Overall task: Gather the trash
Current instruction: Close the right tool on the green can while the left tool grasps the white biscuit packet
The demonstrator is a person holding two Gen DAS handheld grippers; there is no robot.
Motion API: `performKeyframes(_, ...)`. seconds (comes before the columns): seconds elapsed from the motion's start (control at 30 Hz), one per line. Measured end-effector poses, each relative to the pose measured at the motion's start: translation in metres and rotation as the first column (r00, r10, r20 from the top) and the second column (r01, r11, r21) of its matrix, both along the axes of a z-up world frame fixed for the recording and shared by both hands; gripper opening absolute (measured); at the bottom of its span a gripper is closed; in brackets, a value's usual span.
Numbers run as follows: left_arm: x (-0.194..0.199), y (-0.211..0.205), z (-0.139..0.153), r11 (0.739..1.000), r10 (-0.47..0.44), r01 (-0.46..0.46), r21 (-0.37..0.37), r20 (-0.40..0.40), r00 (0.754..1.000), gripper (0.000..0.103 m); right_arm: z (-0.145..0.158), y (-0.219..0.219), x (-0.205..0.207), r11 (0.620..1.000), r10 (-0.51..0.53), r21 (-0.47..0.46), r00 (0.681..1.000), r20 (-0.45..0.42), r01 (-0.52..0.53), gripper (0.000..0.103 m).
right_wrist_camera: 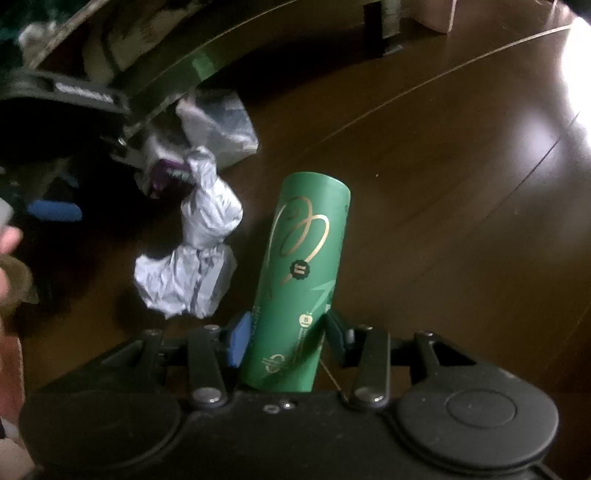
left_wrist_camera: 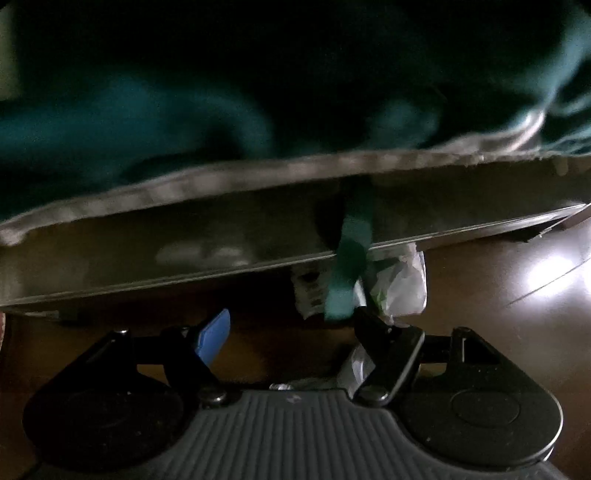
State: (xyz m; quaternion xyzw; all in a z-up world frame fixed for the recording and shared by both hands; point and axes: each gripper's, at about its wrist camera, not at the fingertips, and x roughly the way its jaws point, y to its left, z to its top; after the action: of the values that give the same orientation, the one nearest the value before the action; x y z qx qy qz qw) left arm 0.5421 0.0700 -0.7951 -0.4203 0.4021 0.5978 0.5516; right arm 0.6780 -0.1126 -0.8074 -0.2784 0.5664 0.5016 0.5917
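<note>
My right gripper [right_wrist_camera: 284, 328] is shut on a green can [right_wrist_camera: 303, 251] with gold lettering, which sticks out forward over the brown floor. Left of the can lies crumpled white paper [right_wrist_camera: 192, 258], and beyond it a purple wrapper [right_wrist_camera: 166, 177] and a clear plastic bag [right_wrist_camera: 218, 125]. My left gripper [left_wrist_camera: 291, 321] stands open with nothing between its fingers. Just ahead of it are crumpled wrappers [left_wrist_camera: 399, 288] and a hanging teal strap [left_wrist_camera: 351, 254]. Dark teal fabric [left_wrist_camera: 184, 110] fills the top of the left wrist view.
A long grey rim [left_wrist_camera: 184, 229] runs across under the teal fabric, low over the wooden floor [right_wrist_camera: 443, 184]. A dark post [right_wrist_camera: 373, 26] stands at the back. A person's hand [right_wrist_camera: 7, 236] shows at the left edge. Glare lies on the floor at right.
</note>
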Motion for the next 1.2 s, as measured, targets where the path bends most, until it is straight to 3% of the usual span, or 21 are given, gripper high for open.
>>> performKeyframes(0.13,0.006,0.004,-0.007,1.0,0.019,-0.018,0.017,-0.03,0.999,0.074,-0.004,-0.002,0.01,1.0,-0.025,0.014,0.999,-0.044,0.026,0.045)
performKeyframes(0.33,0.02,0.006,-0.013,0.998,0.025,-0.023,0.05,-0.053,0.998,0.083,-0.007,-0.002,0.006,1.0,-0.017,0.023,0.999,-0.048,0.018,0.047)
performKeyframes(0.47,0.018,0.005,-0.009,0.999,0.038,-0.039,0.027,0.014,0.999,0.083,-0.009,-0.006,0.011,0.999,-0.044,0.026,0.996,-0.083,0.046,0.048)
performKeyframes(0.67,0.017,0.003,0.001,0.999,0.03,-0.031,0.038,0.035,0.999,0.083,-0.01,-0.007,0.007,1.0,-0.015,0.019,0.997,-0.074,0.017,0.048)
performKeyframes(1.2,-0.005,0.008,-0.016,0.999,0.04,-0.037,0.027,-0.118,0.992,0.083,-0.019,-0.004,0.008,1.0,-0.005,0.014,0.995,-0.096,0.006,0.049)
